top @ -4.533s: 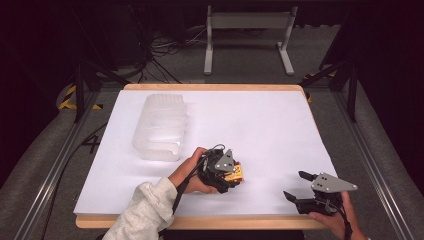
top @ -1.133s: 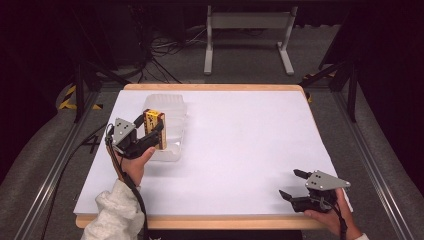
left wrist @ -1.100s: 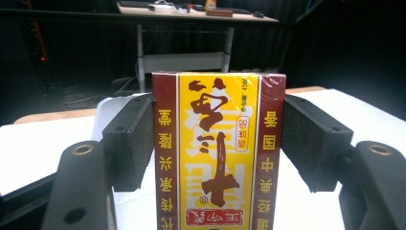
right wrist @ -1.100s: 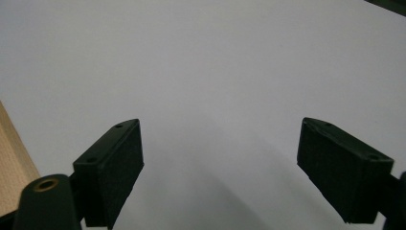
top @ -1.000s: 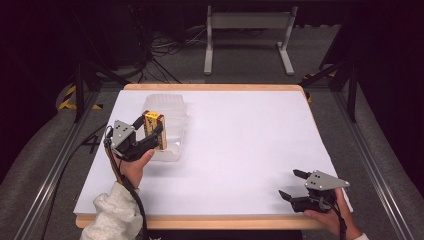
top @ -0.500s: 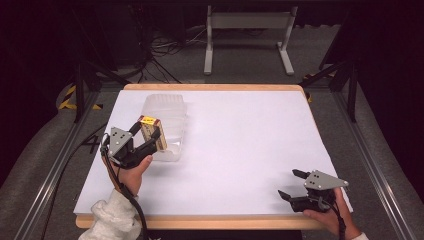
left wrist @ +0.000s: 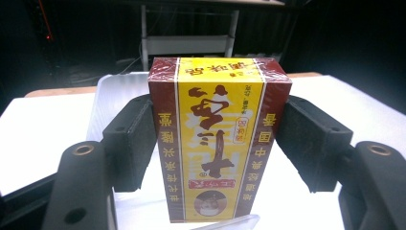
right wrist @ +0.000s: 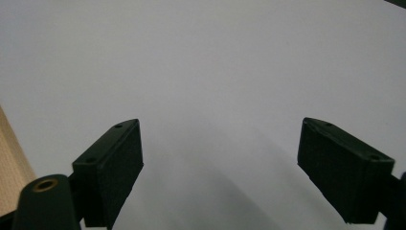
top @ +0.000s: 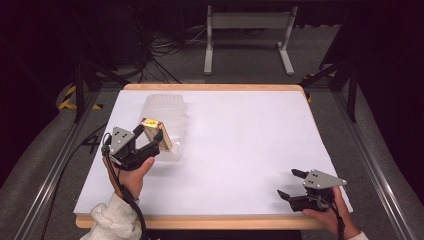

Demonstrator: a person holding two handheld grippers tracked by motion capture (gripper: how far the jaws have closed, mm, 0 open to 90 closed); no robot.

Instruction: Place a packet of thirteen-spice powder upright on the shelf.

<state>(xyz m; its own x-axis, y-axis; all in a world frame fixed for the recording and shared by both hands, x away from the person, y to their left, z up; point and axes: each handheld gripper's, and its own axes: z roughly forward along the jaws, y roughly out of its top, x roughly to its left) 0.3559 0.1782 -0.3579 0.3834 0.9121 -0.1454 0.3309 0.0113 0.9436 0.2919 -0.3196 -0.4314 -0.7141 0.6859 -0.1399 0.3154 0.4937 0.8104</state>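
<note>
We see a white table (top: 240, 145) with a wooden rim, standing on a grey floor among dark frame rails. A grey metal stand (top: 247, 35) sits on the floor beyond the far edge.

On the table's far left lies a clear plastic container (top: 167, 112), long side running away from us. In the left gripper view its pale wall (left wrist: 115, 91) shows behind the left jaw.

The left gripper (top: 150, 146) is at the container's near end, carried in the person's left hand (top: 131, 172), whose white sleeve (top: 112, 222) enters from the bottom edge. A black cable trails from it toward the sleeve. Its jaws are clenched on a red and yellow box (top: 157, 134). In the left gripper view we see both black pads pressed flat against the two narrow red sides of the box (left wrist: 218, 139), which stands on end between them with its printed yellow face toward the camera. In the high view the box leans slightly and is held over the near end of the container, above its rim.

The right gripper (top: 291, 186) rests low at the near right corner of the table, well apart from the box. Its jaws are spread wide, with only bare white table (right wrist: 215, 96) between them.
</note>
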